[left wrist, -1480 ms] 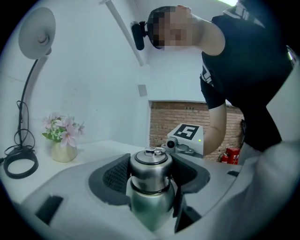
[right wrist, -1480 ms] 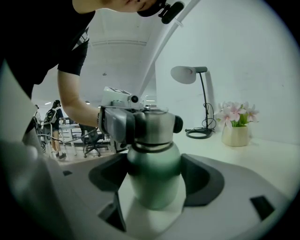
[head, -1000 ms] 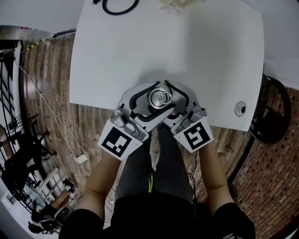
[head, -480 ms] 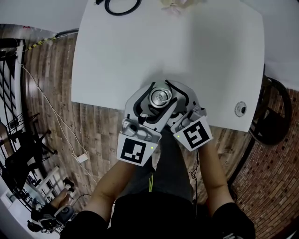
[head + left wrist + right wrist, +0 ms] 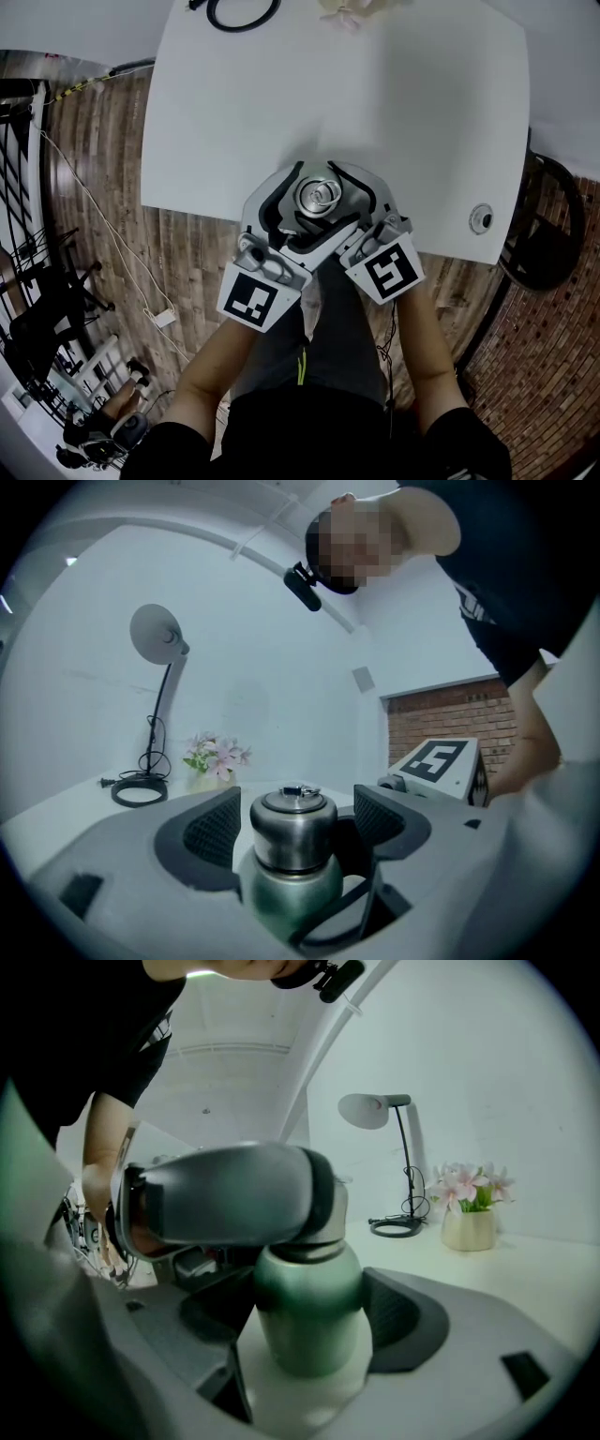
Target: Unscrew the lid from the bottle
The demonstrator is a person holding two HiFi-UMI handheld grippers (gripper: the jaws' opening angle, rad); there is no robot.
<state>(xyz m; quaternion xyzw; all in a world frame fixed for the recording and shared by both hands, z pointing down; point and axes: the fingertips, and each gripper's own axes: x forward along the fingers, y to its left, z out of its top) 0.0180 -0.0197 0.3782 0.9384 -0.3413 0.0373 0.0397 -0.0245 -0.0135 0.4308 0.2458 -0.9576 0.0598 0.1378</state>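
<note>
Because the bottle looks to be smooth painted metal with a polished steel lid, I judge it rigid, fairly hefty and slippery: nothing to crush, but pads could skid on it. The best hold is the rounded green body low down. For the lid it is the straight side wall, not the little ring on top. The bottle stands at the near edge of the white table, right in front of me.

My right claw has its pads closed against the green body on both sides. My left claw has just been opening its jaws. They stand wide with the lid between them and a gap on either side, so it grips nothing.

That gap shows only in the left gripper view. The head view gives just the lid's top and the two claws crossing around it. The right gripper view shows the grip on the body, but there my left claw's jaw hides most of the lid.
</note>
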